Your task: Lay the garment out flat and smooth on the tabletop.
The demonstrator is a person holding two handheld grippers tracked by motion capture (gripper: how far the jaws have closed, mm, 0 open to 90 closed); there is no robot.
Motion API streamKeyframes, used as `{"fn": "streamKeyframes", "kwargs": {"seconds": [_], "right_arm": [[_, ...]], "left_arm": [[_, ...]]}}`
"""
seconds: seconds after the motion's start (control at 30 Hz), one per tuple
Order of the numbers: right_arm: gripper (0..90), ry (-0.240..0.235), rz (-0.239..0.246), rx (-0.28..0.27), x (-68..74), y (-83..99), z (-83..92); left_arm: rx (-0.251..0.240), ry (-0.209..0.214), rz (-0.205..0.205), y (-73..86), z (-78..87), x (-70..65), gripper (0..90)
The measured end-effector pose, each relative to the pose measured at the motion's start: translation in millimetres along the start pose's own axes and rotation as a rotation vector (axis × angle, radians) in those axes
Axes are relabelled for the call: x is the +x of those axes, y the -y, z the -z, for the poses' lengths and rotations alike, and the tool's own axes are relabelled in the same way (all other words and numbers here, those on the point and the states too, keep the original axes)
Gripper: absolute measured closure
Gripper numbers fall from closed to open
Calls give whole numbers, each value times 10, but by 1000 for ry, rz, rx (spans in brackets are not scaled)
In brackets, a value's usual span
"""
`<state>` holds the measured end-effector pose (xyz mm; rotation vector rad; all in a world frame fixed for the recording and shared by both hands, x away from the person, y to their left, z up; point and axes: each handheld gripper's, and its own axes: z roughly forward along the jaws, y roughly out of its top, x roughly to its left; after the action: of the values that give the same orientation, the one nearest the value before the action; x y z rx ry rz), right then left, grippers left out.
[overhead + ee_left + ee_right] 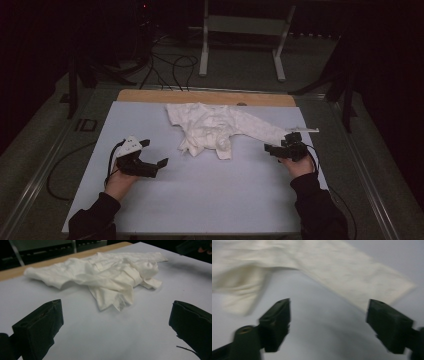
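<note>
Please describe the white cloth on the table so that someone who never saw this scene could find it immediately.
Look at the pale blue table top with a wooden strip along its far edge. Near that far edge lies a crumpled white garment, one sleeve stretched toward the right gripper. It is the one soft, wrinkled thing there; both grippers are black and hard.

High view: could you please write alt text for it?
A crumpled white shirt lies on a pale table. A person's left gripper and right gripper rest open at either side, holding nothing.
</note>
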<state>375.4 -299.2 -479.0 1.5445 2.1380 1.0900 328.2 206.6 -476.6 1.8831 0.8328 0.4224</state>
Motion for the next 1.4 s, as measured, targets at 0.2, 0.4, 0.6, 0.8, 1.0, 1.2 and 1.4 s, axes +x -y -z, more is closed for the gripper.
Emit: {"fn": "streamKeyframes", "kwargs": {"seconds": [0.2,0.4,0.6,0.8,1.0,1.2,1.4], "right_arm": [[91,-103,56,-51,191,98,127],[91,-144,121,-111,338,288,227],[91,-186,176,-126,430,509,316],[91,-185,212,-147,514,698,443],[92,-196,221,-143,518,733,424],[92,-200,234,-146,537,728,421],[93,-193,245,-149,530,726,425]], "left_arm": [[13,-5,-14,-107,-37,67,1],[10,-25,-34,-196,-71,137,1],[12,-37,-21,-304,-159,263,2],[28,-60,2,-392,-340,419,2],[57,-93,58,-376,-643,595,74],[72,-137,207,-418,-917,854,155],[129,-216,297,-447,-1195,1006,190]]}}
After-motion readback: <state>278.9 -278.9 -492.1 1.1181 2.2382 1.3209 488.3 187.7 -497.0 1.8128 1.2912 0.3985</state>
